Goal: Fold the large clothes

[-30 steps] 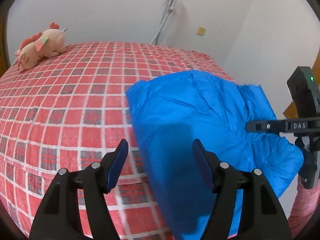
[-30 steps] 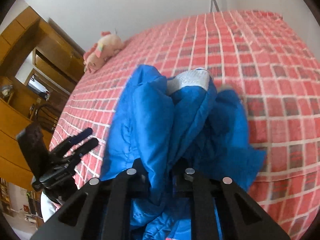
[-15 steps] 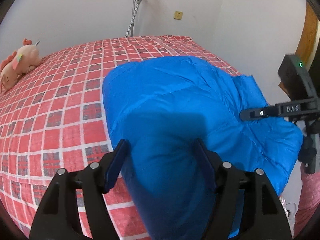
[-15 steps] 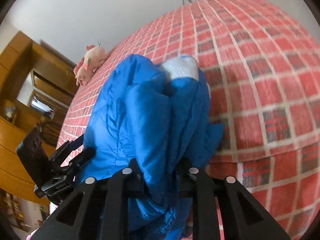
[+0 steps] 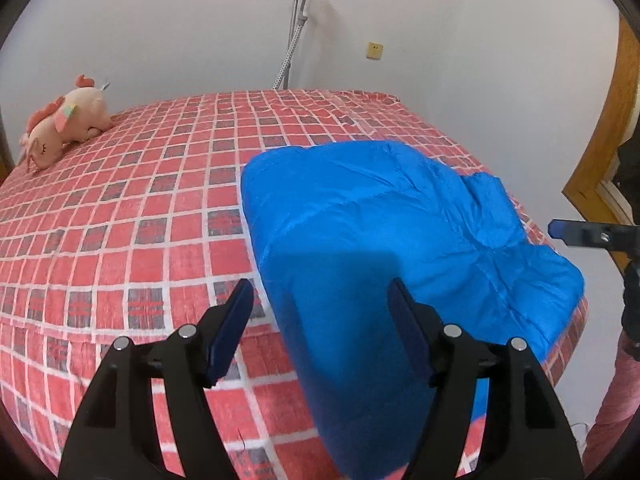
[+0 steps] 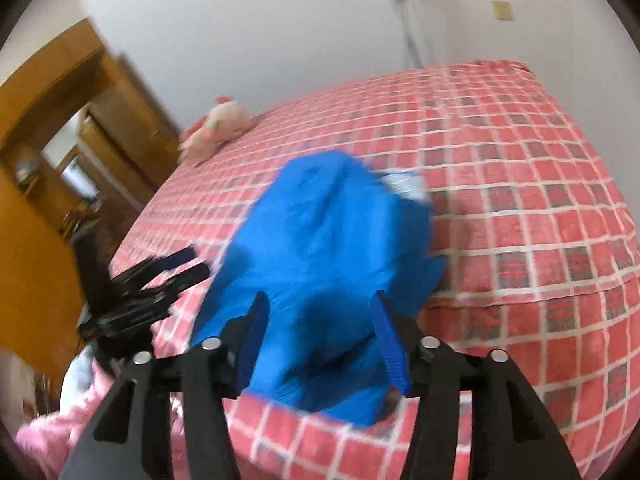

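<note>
The left wrist view looked across a bed [image 5: 120, 216] covered in a red checked sheet. A blue padded jacket [image 5: 380, 232] lay folded into a thick bundle at the near right corner of the bed, one end hanging over the front edge. The left hand-held gripper [image 5: 320, 320] hovered above that hanging end with its fingers [image 5: 234, 328] spread wide and holding nothing; it seemed placed there to steady or take the fold. The right hand-held gripper [image 5: 576, 234] reached in from the right edge, near the jacket's far side, apart from it. A pink plush toy [image 5: 64, 128] rested at the far left of the bed, well clear of the work. A hose on a bracket [image 5: 298, 20] hung on the white wall behind.

The right wrist view was blurred by motion. The right hand-held gripper [image 6: 320, 340] stood with its fingers [image 6: 390, 344] apart, the blue padded jacket [image 6: 328, 264] bulging between them but unclamped, probably let down so the bundle would settle on the bed [image 6: 520, 200]. The left hand-held gripper [image 6: 160, 276] showed at the left, beside the jacket. The pink plush toy [image 6: 218, 124] sat far back, near a wooden doorway [image 6: 52, 128].
</note>
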`<state>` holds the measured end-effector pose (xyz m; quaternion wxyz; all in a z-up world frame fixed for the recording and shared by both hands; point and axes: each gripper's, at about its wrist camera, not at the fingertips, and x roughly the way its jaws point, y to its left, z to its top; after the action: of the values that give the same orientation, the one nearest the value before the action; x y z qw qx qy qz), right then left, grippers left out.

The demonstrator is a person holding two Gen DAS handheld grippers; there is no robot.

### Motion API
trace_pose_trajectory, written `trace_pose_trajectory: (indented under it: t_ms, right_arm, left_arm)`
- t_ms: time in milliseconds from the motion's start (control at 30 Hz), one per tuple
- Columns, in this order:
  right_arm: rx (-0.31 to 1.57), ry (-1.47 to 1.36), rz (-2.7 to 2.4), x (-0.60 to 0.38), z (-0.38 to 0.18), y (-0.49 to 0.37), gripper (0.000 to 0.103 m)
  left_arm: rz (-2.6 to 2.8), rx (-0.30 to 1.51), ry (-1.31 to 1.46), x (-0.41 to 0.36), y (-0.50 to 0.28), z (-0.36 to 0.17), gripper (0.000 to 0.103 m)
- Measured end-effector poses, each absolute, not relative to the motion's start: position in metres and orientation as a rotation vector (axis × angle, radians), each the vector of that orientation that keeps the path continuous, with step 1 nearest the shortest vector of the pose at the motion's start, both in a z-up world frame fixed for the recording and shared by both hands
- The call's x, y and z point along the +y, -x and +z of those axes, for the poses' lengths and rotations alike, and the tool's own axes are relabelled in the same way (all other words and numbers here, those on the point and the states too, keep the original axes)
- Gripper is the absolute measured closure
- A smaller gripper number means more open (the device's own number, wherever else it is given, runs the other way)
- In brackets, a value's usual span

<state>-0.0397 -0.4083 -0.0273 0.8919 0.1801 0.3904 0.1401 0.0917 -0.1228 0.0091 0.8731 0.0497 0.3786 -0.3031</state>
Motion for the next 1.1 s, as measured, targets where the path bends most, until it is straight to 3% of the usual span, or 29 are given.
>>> trace_pose_trajectory:
  t_ms: [100,233,333,533,800,967,1000,1100]
  right_arm:
    - [0.886,-0.320,0.243,-0.385,-0.037,0.041,0.050]
    - [0.928,-0.306,0.205,-0.380,-0.052,0.043,0.083]
    - [0.936,-0.329,0.189,-0.387,-0.064,0.051,0.090]
    - [0.981,-0.408,0.191,-0.398,-0.118,0.049,0.091]
    - [0.927,-0.399,0.174,-0.393,-0.128,0.052,0.090]
    - [0.888,-0.323,0.134,-0.387,-0.087,0.061,0.075]
    - [0.868,-0.305,0.112,-0.387,-0.075,0.062,0.068]
    - [0.822,-0.267,0.077,-0.384,-0.052,0.056,0.066]
  left_arm:
    - [-0.657,0.787,-0.135,-0.128,-0.078,0.007,0.035]
    - [-0.679,0.789,-0.172,-0.138,-0.069,-0.001,0.035]
    - [-0.687,0.804,-0.197,-0.144,-0.067,-0.010,0.034]
    - [-0.701,0.822,-0.209,-0.150,-0.066,-0.027,0.031]
    - [-0.686,0.799,-0.191,-0.150,-0.065,-0.037,0.029]
    - [-0.710,0.862,-0.128,-0.137,-0.076,-0.021,0.031]
    - [-0.703,0.855,-0.117,-0.134,-0.078,-0.016,0.031]
    - [-0.672,0.801,-0.090,-0.129,-0.089,0.005,0.031]
